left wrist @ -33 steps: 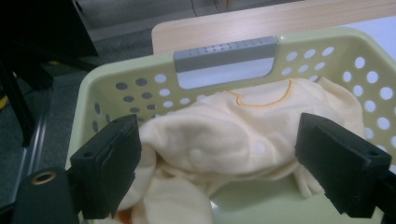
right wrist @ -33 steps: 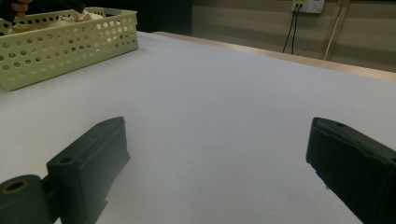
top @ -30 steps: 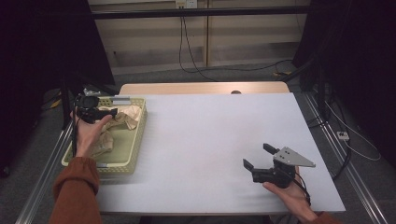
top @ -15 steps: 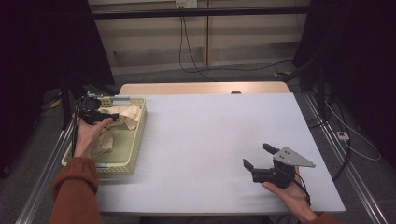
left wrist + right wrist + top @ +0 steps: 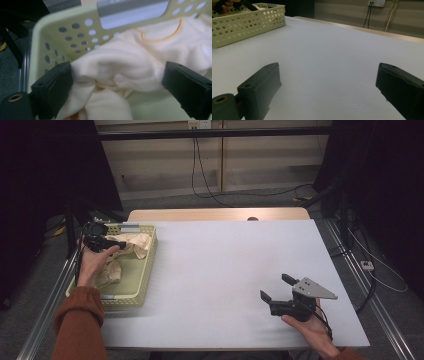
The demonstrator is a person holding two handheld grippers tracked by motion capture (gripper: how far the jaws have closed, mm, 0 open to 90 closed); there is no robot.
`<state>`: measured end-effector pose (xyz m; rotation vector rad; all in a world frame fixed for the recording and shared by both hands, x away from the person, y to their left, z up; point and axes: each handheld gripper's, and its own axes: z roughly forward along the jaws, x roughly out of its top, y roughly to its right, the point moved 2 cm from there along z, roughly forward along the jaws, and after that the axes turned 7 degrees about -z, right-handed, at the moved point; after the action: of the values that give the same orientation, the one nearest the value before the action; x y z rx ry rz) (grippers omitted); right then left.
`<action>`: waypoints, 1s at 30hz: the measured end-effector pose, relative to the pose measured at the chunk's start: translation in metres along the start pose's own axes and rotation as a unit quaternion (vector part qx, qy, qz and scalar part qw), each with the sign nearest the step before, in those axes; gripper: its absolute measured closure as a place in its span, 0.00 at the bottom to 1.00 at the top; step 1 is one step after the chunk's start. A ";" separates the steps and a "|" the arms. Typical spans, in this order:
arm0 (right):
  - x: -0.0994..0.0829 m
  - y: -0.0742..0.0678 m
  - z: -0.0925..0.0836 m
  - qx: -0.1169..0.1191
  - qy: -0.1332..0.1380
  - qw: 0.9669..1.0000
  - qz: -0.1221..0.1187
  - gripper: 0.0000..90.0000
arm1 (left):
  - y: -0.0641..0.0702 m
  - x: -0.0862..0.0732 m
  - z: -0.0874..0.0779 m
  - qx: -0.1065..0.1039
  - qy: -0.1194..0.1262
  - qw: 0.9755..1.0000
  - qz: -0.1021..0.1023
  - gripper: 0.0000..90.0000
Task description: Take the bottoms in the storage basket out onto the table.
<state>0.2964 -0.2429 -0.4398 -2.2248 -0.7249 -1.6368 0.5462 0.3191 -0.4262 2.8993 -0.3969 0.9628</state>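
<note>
I start with the white table (image 5: 220,270): its whole middle lies bare, wide room between my two hands, with a wooden strip along the far edge and metal rails down both sides. I can read no brand, label or writing anywhere, neither on the basket nor on the fabric.

Next in size is the pale green perforated basket (image 5: 146,270), sitting at the table's left edge, its long side running away from me. A grey handle bar crosses its far end, and another shows at the near end. Inside lies the cream cloth (image 5: 140,62), bunched and folded, filling much of the far half of the basket; a thin orange curved line of stitching shows on it near the far wall.

My left gripper (image 5: 114,243) is over the far end of the basket, pointing into it. Its jaws have just been opening and now stand spread wide, one on each side of a hump of the cloth; the left jaw sits right against a fold, the right one just beside the fabric, and I see no pinch.

My right gripper (image 5: 273,287) hovers low near the table's near right corner, jaws spread with only bare tabletop between them, well apart from the basket.
</note>
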 end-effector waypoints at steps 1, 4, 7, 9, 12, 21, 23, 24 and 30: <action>0.000 0.000 0.000 0.000 0.000 1.000 0.001 0.06 | 0.001 -0.002 0.002 0.002 -0.013 1.000 0.013 0.07; 0.000 0.000 0.001 -0.001 0.000 1.000 0.001 0.06 | 0.004 -0.003 0.003 0.009 -0.021 0.999 0.024 0.09; 0.000 0.000 0.000 0.001 0.000 1.000 -0.001 0.07 | 0.005 -0.004 0.003 0.004 -0.032 0.999 0.019 0.16; 0.000 0.000 0.000 0.000 0.000 1.000 0.000 0.07 | 0.005 -0.007 0.004 0.005 -0.045 0.999 0.028 0.22; 0.000 0.000 0.000 0.000 -0.001 1.000 0.000 0.07 | 0.003 -0.014 0.010 0.020 -0.061 0.997 0.043 0.28; 0.000 0.000 -0.001 0.000 0.000 1.000 -0.001 0.07 | 0.007 -0.017 0.015 0.076 -0.070 0.993 0.058 0.48; 0.000 0.000 -0.001 0.000 0.000 1.000 -0.001 0.07 | 0.008 -0.017 0.013 0.082 -0.076 0.992 0.063 0.55; 0.000 0.000 -0.001 0.000 0.000 1.000 0.000 0.07 | 0.008 -0.016 0.012 0.083 -0.075 0.992 0.064 0.57; 0.000 0.000 0.000 0.001 -0.002 1.000 -0.001 0.07 | 0.007 -0.018 0.005 0.059 -0.070 0.995 0.040 0.68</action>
<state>0.2964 -0.2424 -0.4401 -2.2273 -0.7299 -1.6323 0.5338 0.3159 -0.4413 3.0921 -0.4831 0.8207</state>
